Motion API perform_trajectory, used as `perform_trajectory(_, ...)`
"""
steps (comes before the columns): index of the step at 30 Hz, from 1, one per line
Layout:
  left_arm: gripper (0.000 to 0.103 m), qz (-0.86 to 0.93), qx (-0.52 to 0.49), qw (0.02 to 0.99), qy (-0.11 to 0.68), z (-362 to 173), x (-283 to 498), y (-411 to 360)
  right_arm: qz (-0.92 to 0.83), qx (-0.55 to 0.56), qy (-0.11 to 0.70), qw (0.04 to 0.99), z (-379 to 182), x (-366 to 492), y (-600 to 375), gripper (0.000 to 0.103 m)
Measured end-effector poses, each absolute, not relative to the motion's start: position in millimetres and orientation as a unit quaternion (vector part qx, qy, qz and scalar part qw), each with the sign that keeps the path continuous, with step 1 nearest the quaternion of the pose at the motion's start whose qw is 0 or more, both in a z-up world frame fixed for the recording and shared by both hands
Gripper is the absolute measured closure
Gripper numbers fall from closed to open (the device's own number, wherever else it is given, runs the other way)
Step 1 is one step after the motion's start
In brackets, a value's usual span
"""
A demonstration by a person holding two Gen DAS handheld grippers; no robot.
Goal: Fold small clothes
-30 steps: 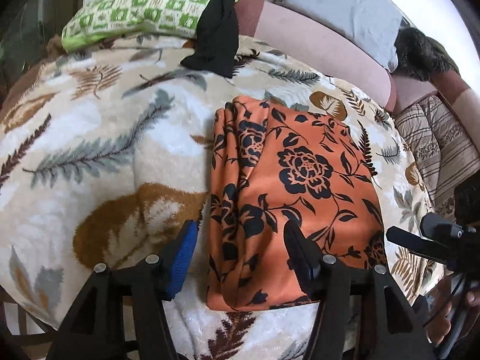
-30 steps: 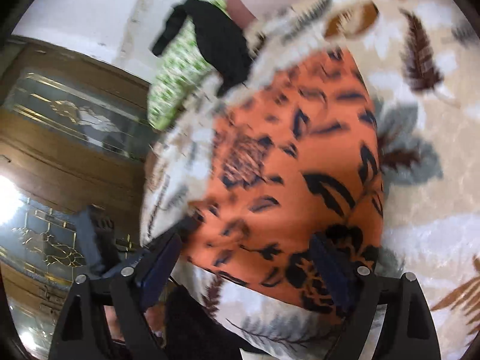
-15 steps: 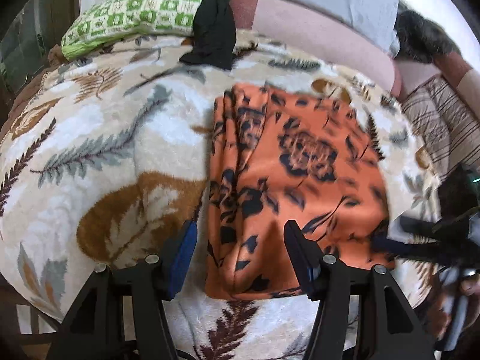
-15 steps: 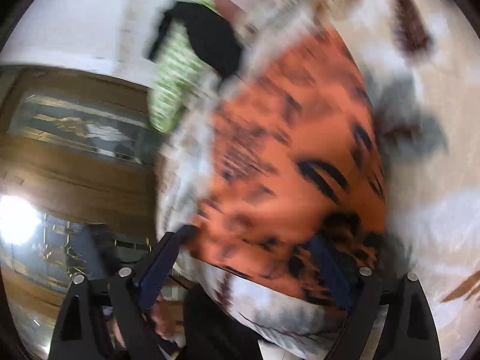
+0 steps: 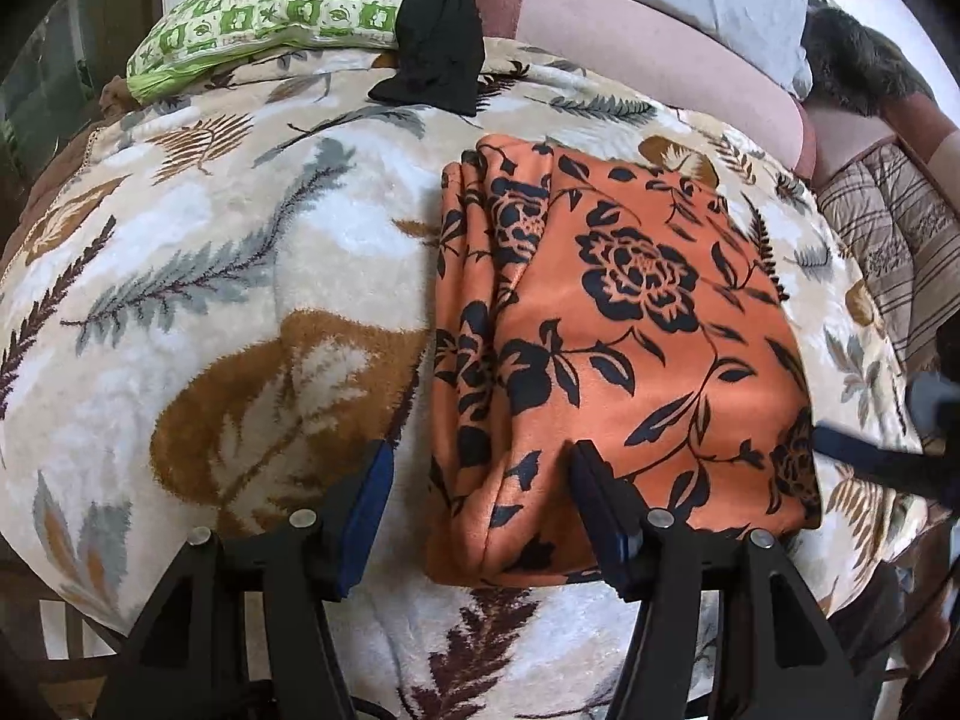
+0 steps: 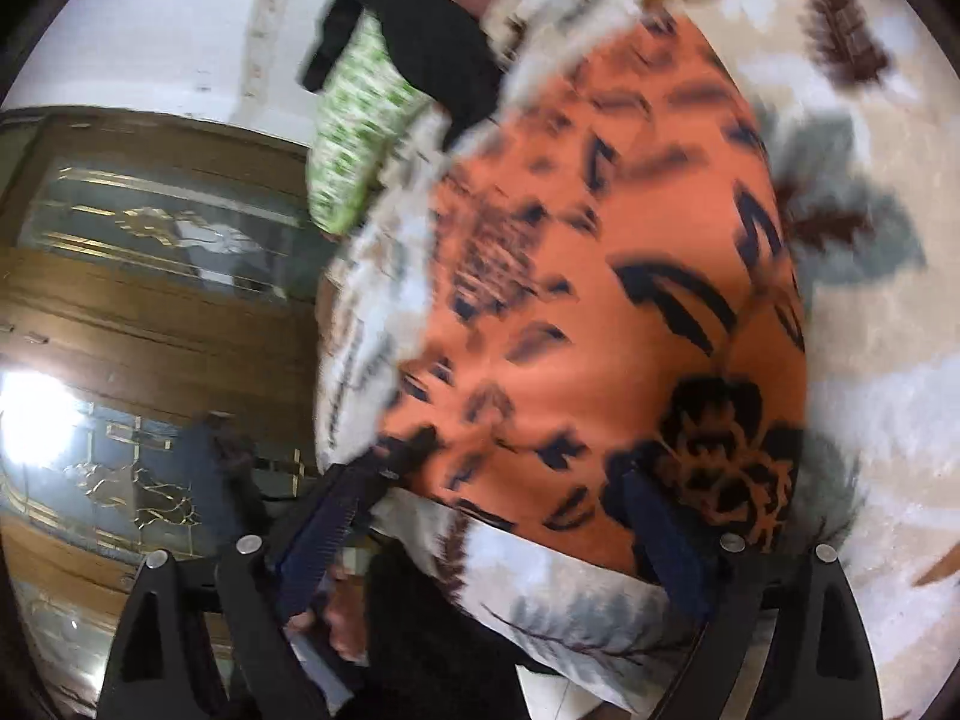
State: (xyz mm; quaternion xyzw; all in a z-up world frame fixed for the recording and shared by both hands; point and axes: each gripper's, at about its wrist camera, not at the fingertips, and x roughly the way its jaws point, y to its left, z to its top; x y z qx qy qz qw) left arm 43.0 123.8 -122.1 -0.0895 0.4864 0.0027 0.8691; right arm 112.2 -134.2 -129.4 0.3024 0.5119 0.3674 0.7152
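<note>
An orange garment [image 5: 612, 348] with black floral print is observed folded into a rectangle, laid flat on the leaf-patterned blanket [image 5: 210, 300].

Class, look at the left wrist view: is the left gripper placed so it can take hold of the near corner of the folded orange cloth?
Probably yes: the left gripper stands open astride the orange cloth's near corner, with nothing between.

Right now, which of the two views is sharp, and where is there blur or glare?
Left wrist view: sharp, fisheye-bent; the folded orange cloth with black flowers reads crisply. Right wrist view: motion-smeared across that cloth and the green-and-white checked pillow, with blown-out glare in the wooden glass-panelled door.
</note>
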Motion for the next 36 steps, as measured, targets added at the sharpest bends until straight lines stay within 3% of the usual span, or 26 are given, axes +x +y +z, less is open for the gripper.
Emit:
perform_trajectory(2, 0.037, -0.005, -0.101, 0.875, 0.473, -115.6, 43.7, 125.7, 0.356, 0.308, 0.496, 0.729, -122.8, 119.3, -147.3, 0.011)
perform_trajectory(4, 0.027, -0.018, -0.112, 0.88, 0.462, -110.0, 48.6, 128.1, 0.321, 0.329, 0.495, 0.737, -129.7, 129.7, -169.6, 0.011)
perform_trajectory(6, 0.024, -0.027, -0.123, 0.881, 0.456, -108.9, 60.3, 132.9, 0.293, 0.352, 0.502, 0.733, -140.9, 138.1, -185.9, 0.011)
perform_trajectory(18, 0.023, -0.057, -0.195, 0.839, 0.505, -157.6, 132.8, 151.1, 0.273, 0.357, 0.553, 0.701, -198.8, 202.4, -178.4, 0.011)
perform_trajectory(23, 0.029, -0.066, -0.187, 0.842, 0.502, -152.9, 133.1, 148.6, 0.301, 0.331, 0.54, 0.713, -191.1, 201.6, -162.5, 0.014)
perform_trajectory(36, 0.023, -0.048, -0.182, 0.847, 0.498, -156.4, 131.3, 146.6, 0.288, 0.344, 0.561, 0.696, -203.8, 202.5, -163.7, 0.013)
